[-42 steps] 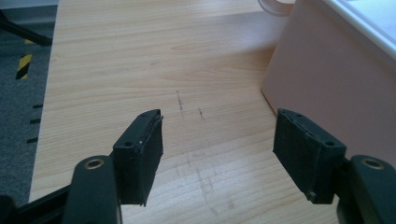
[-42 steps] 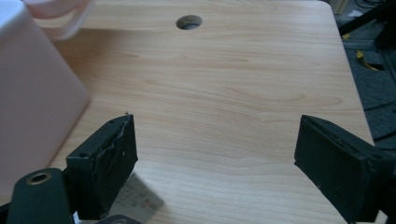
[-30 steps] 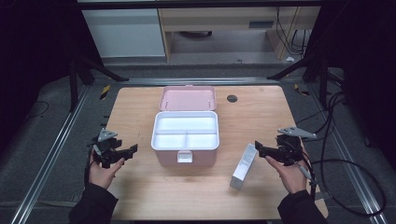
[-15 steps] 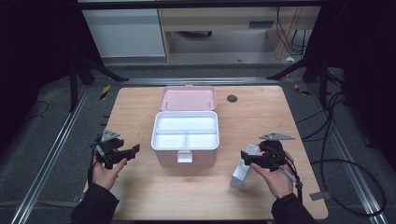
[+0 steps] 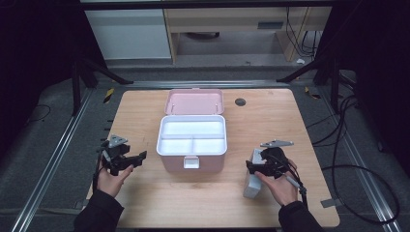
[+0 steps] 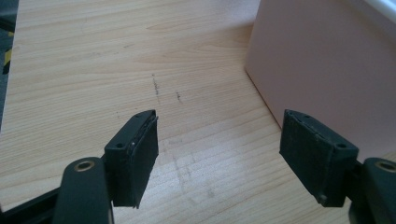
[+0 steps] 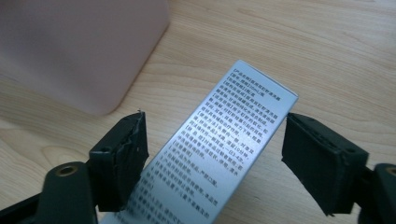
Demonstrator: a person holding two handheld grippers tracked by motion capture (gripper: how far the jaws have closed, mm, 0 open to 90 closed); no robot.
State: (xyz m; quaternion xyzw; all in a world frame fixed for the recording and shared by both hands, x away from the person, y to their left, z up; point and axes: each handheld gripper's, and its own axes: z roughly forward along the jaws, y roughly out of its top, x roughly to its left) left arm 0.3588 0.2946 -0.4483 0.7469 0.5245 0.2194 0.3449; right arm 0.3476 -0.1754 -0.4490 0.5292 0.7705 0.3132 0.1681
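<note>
Two hand-held grippers sit in your hands over the wooden surface (image 5: 270, 121), one on each side of the open pink box (image 5: 192, 145), which stands in the middle with its lid tipped back toward the far edge. Your right hand-held gripper (image 7: 212, 158) is down at the silver carton (image 7: 210, 158), a slim box printed with small dark text that lies on the surface near the right part of the near edge, just beside the pink box's right side. Its jaws have just been closing in, and the carton lies between them, yet in the right gripper view a gap shows on the right-hand pad, so nothing is clamped. Whether the left-hand pad touches the carton's edge cannot be told. Your left hand-held gripper (image 6: 219, 158) hangs over bare wood toward the left edge, jaws spread wide and holding nothing, with the pink box's wall near its right-hand jaw. The box's white tray (image 5: 192, 137) shows three compartments.
</note>
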